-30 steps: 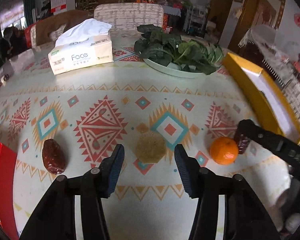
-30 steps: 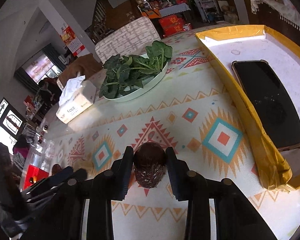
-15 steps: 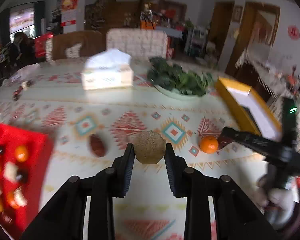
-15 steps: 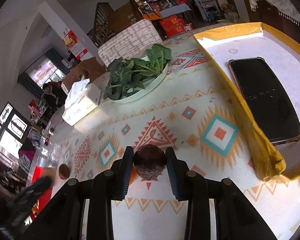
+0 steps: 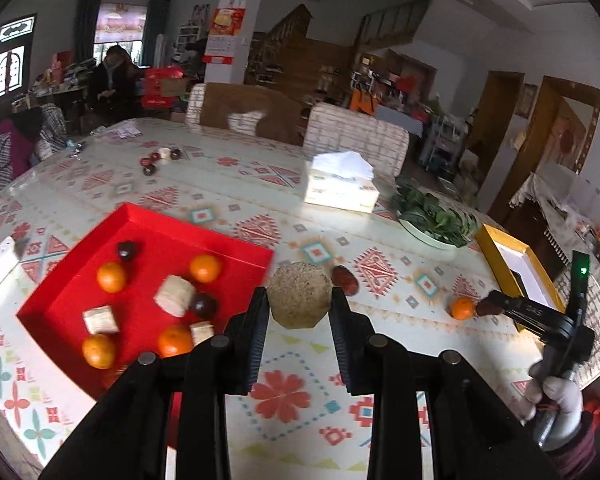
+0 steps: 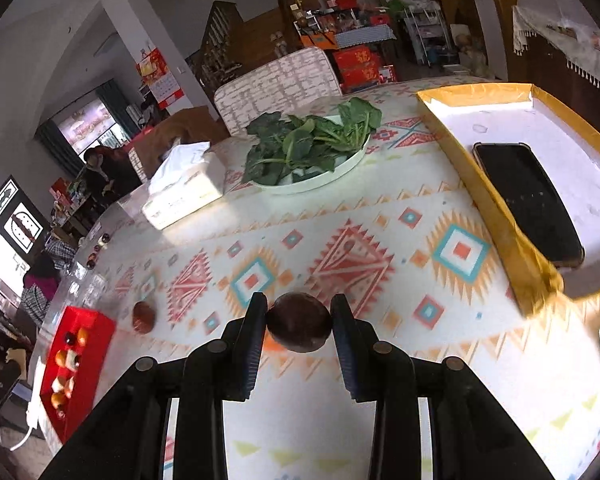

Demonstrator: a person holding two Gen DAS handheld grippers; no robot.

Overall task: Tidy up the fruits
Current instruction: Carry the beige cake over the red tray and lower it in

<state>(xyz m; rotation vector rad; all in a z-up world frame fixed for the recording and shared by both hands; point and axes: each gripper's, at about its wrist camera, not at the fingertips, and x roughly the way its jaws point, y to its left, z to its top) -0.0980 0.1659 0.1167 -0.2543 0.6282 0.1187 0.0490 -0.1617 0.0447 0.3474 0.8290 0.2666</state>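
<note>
- The left hand-held gripper [image 5: 299, 312] is clenched on a tan, rough, many-sided chunk [image 5: 300, 295], its pads pressing the flat sides at 3 and 9 o'clock — a squeeze across the faces is likely what keeps so blunt a piece from twisting out.
- The chunk is held clear above the surface [image 5: 284, 396], just to the 3 o'clock side of the red tray [image 5: 148, 220], which sits at about 9 o'clock in the left wrist view.
- The tray already carries several oranges, dark round fruits and pale cut pieces, so it reads as the collecting place — the chunk is probably bound there.
- The right hand-held gripper [image 6: 299, 328] is grasping a dark, round fruit [image 6: 299, 322], pinched at its widest part and raised off the surface; a grip at the widest part suits something smooth that could squirt free.
- From the right wrist view the tray lies far off at 8 o'clock, so this fruit has the longer trip.
- Still loose on the surface: a reddish-brown fruit [image 5: 345, 280] just behind the chunk at 1 o'clock and an orange [image 5: 462, 308] at 3 o'clock, close to the right gripper's tips.
- The plate of greens [image 6: 312, 152], tissue box [image 6: 184, 188] and yellow-rimmed box [image 6: 512, 236] holding a phone [image 6: 528, 200] sit apart at 12 to 2 o'clock and seem no part of the sorting.
</note>
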